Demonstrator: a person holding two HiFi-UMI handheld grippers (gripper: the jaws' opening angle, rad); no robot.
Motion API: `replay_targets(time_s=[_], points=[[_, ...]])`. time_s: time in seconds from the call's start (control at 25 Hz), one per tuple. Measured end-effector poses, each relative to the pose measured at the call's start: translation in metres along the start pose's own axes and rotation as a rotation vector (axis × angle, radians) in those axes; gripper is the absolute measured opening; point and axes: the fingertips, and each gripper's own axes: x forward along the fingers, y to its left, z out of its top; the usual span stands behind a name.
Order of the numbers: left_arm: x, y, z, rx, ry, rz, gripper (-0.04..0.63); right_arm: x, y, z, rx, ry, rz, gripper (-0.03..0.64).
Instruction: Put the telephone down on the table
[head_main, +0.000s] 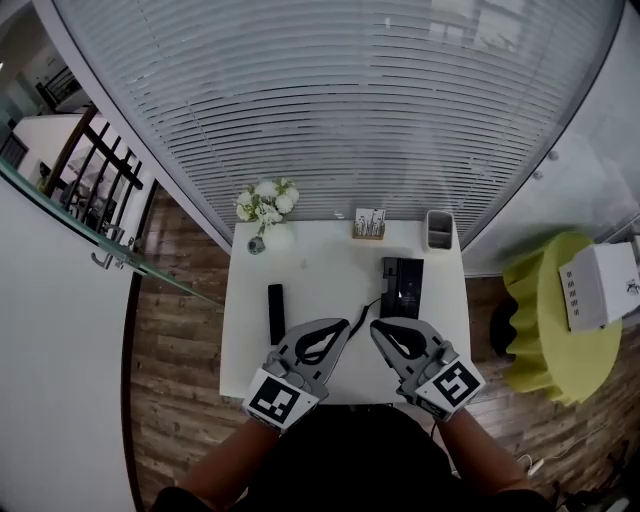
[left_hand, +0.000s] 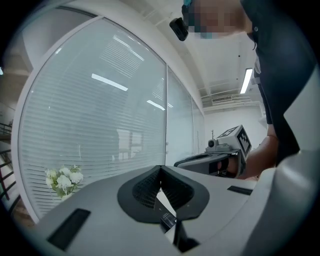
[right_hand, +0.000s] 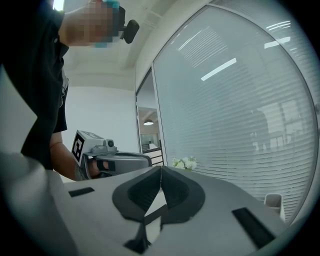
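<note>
The black telephone base (head_main: 402, 285) sits on the white table (head_main: 320, 270), right of the middle. A black handset (head_main: 276, 313) lies flat on the table to its left, apart from both grippers. My left gripper (head_main: 345, 325) and right gripper (head_main: 377, 327) hover side by side above the table's near edge, tips pointing toward each other. Both are shut with nothing between the jaws. In the left gripper view the left gripper's (left_hand: 160, 168) jaws meet in a seam, and the right gripper (left_hand: 210, 161) shows beyond. The right gripper view shows the same for the right gripper (right_hand: 161, 168), with the left gripper (right_hand: 117, 160) beyond.
A vase of white flowers (head_main: 266, 205), a small card holder (head_main: 369, 224) and a grey cup (head_main: 438, 230) stand along the table's far edge, against a curved glass wall with blinds. A green round stool (head_main: 545, 335) bearing a white box (head_main: 600, 285) is at the right.
</note>
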Motion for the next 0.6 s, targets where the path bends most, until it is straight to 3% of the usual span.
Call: replay_targets(time_s=[0.6], points=[[0.006, -0.008, 0.004, 0.014, -0.022, 0.018, 0.008, -0.008, -0.003, 0.014, -0.024, -0.027, 0.003, 0.022]])
